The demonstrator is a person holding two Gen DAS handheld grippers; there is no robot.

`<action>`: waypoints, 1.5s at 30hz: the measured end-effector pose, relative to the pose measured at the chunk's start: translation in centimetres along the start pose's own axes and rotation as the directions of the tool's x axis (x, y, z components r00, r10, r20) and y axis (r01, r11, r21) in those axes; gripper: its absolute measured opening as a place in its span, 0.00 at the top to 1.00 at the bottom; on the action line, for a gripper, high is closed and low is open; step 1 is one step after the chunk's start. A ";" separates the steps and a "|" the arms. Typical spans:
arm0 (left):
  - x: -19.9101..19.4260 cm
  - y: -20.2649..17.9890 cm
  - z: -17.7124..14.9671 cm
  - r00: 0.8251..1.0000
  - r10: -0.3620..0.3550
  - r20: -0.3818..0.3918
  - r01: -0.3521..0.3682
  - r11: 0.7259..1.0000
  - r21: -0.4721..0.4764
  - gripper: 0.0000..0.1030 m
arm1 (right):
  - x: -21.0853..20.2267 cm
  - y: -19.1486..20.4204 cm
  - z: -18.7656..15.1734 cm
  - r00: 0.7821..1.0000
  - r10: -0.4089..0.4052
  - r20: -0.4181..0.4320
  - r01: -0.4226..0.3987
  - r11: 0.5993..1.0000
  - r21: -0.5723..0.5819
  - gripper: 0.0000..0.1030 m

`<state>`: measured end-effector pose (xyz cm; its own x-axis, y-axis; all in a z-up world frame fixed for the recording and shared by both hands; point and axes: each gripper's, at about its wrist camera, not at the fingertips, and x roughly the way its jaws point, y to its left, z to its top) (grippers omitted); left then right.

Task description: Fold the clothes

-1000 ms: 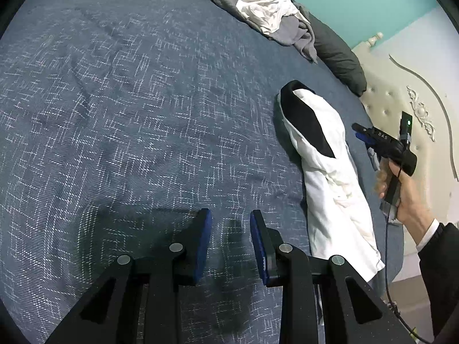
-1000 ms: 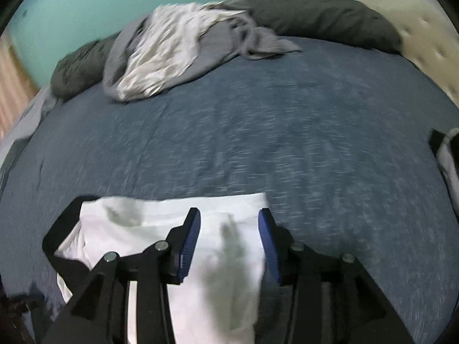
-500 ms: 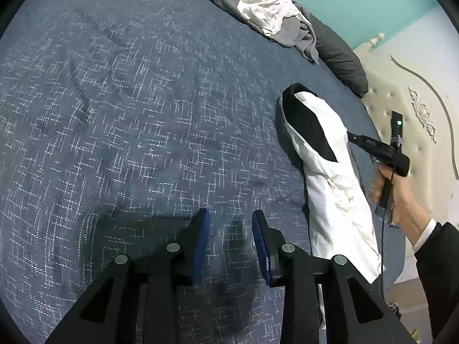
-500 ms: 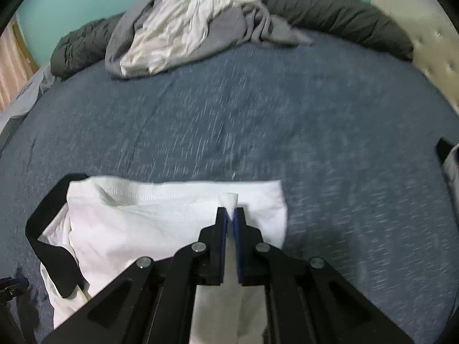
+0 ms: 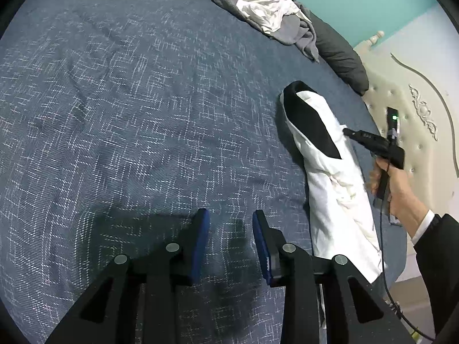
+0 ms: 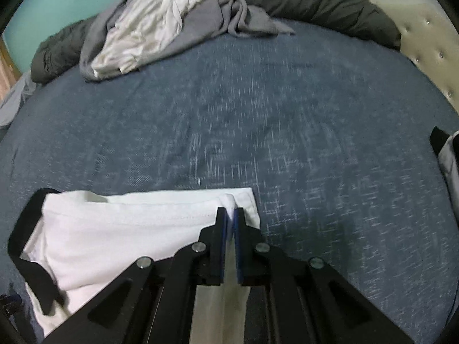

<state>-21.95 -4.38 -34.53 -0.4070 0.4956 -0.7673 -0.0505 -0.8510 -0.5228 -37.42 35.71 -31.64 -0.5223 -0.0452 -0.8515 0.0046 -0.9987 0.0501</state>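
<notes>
A white garment with black trim (image 5: 335,180) lies in a long strip along the right side of the blue bedspread (image 5: 129,114). In the left wrist view my left gripper (image 5: 229,229) hovers open over bare bedspread, left of the garment, with nothing between its fingers. A hand holds my right gripper (image 5: 346,132) with its tip at the garment's far side. In the right wrist view my right gripper (image 6: 230,215) is shut on a pinch of the white garment's hem (image 6: 129,235). The black trim (image 6: 25,246) curls at the lower left.
A heap of grey and white clothes (image 6: 160,25) lies at the far side of the bed against a dark rolled duvet (image 6: 315,3). A cream tufted headboard (image 6: 424,28) borders the right side. Another black and white piece (image 6: 447,154) shows at the right edge.
My right gripper went from open above the white garment to shut on its hem, and it still holds the fold. The left gripper stayed open and barely moved.
</notes>
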 end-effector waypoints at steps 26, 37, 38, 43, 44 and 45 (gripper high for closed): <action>0.0 -0.2 0.1 1.000 -0.013 0.000 0.013 1.000 -0.007 0.67 | -1.5 -1.1 0.1 0.993 0.122 0.005 -0.122 0.991 0.047 0.94; -0.2 0.2 0.0 1.000 -0.014 -0.001 0.014 1.000 -0.012 0.67 | -1.1 -0.7 0.6 0.999 0.024 -0.034 -0.024 0.999 0.026 0.98; -0.2 0.2 0.0 1.000 -0.014 -0.001 0.014 1.000 -0.014 0.67 | -1.3 -0.5 0.6 0.999 0.003 -0.044 -0.002 1.000 0.018 0.98; -0.7 -0.1 0.1 1.000 -0.029 0.007 0.029 0.999 -0.015 0.67 | -5.0 0.7 0.6 0.997 -0.074 0.003 0.074 0.997 -0.021 0.66; -0.8 -0.1 0.1 0.999 -0.032 0.010 0.033 0.999 -0.014 0.67 | -6.4 1.2 0.2 0.999 -0.021 0.025 0.021 1.000 -0.023 0.66; -1.0 -0.2 0.1 0.999 -0.035 0.014 0.036 0.999 -0.013 0.67 | -7.5 1.9 -0.2 0.999 0.028 0.034 -0.027 0.999 -0.033 0.66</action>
<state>-21.68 -4.77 -33.63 -0.4180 0.5228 -0.7430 -0.0530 -0.8305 -0.5545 -33.29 34.10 -25.29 -0.5511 -0.0725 -0.8313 0.0469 -0.9973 0.0558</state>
